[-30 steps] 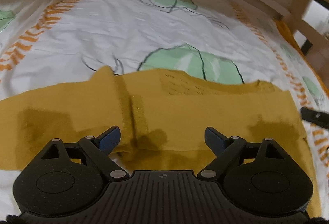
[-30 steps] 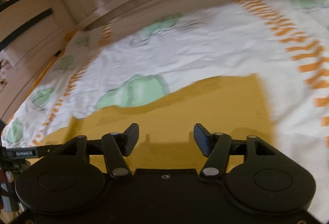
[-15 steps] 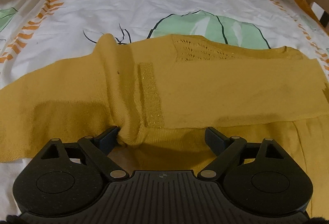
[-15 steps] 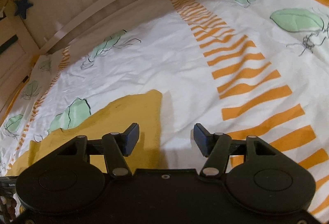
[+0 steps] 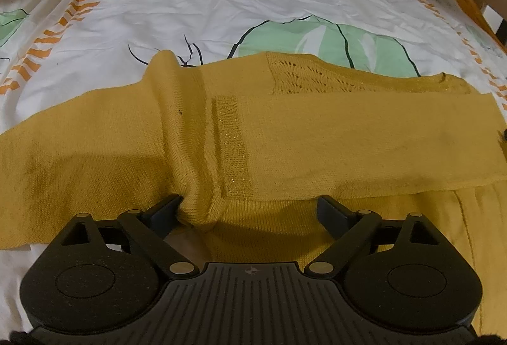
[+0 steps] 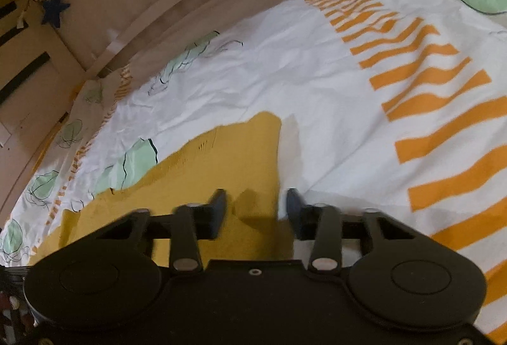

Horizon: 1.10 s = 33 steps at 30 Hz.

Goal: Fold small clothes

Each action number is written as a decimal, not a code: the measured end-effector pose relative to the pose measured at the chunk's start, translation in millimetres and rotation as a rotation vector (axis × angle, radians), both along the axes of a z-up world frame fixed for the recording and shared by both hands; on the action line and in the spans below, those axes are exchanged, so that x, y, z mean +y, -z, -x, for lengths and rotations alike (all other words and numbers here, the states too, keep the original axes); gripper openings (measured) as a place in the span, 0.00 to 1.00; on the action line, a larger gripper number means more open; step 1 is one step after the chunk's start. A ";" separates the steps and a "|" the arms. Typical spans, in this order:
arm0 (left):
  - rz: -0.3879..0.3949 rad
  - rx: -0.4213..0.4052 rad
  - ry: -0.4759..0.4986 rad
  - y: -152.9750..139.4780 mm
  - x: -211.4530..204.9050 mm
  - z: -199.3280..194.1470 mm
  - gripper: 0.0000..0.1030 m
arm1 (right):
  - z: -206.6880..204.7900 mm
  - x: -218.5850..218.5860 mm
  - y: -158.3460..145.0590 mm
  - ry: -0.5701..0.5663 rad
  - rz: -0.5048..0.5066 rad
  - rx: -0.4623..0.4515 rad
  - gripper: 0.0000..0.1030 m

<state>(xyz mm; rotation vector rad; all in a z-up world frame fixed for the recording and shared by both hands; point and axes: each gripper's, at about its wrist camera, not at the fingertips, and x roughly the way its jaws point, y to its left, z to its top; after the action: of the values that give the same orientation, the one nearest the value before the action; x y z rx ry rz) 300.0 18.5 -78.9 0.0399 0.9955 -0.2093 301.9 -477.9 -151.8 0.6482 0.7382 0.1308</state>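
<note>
The mustard knit garment [image 5: 317,135] lies across the middle of the frame on the white printed bedsheet [image 5: 190,5]; the left gripper [image 5: 250,208] stands spread, its left finger touching a raised fold. In the right view, the right gripper [image 6: 256,208] is closing (blurred) over the garment's edge, lower centre; the pads do not press yet.
</note>
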 end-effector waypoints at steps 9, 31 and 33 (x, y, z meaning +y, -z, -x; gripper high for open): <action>0.002 0.002 -0.002 -0.2 -0.2 -0.7 0.89 | -0.8 28.2 -16.2 0.022 0.310 0.082 0.19; 0.123 -0.040 -0.049 -32.1 16.7 5.0 0.90 | 25.8 38.0 -38.5 0.020 0.396 0.085 0.72; 0.131 -0.080 -0.056 -43.1 22.7 7.2 0.90 | 34.5 43.3 -53.1 0.020 0.394 0.038 0.76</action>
<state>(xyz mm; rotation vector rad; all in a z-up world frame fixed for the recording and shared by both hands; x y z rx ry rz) 292.8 41.1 -35.8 -0.0982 0.9003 -0.2190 267.4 -434.6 -98.7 0.2825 0.7670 -0.0464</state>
